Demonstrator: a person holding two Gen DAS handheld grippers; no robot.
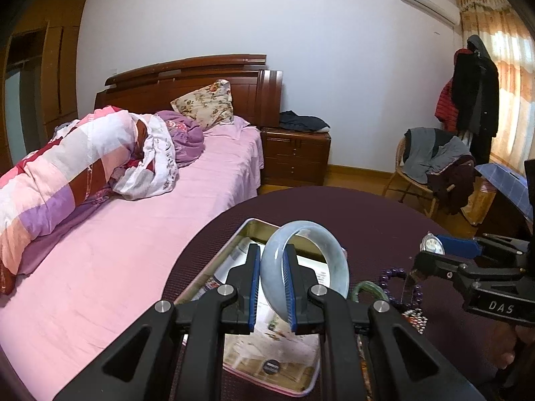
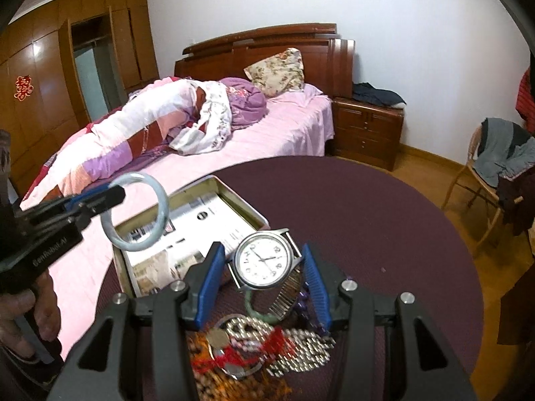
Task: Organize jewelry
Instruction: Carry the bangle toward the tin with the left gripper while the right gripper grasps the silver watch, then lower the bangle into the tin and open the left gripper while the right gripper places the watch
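Note:
My left gripper is shut on a pale blue-grey jade bangle and holds it upright above a shallow metal tray lined with printed paper. In the right wrist view the same bangle hangs over the tray's near-left corner. My right gripper is shut on a silver wristwatch with a white dial, lifted off the table; its metal strap dangles. Below it lies a pile of jewelry: a green bangle, silver beads, red cord and purple beads.
Tray and pile sit on a round dark purple table. A bed with pink sheets borders its left side. A wooden nightstand stands behind, and a chair heaped with clothes at the right. A person's hand holds the left gripper.

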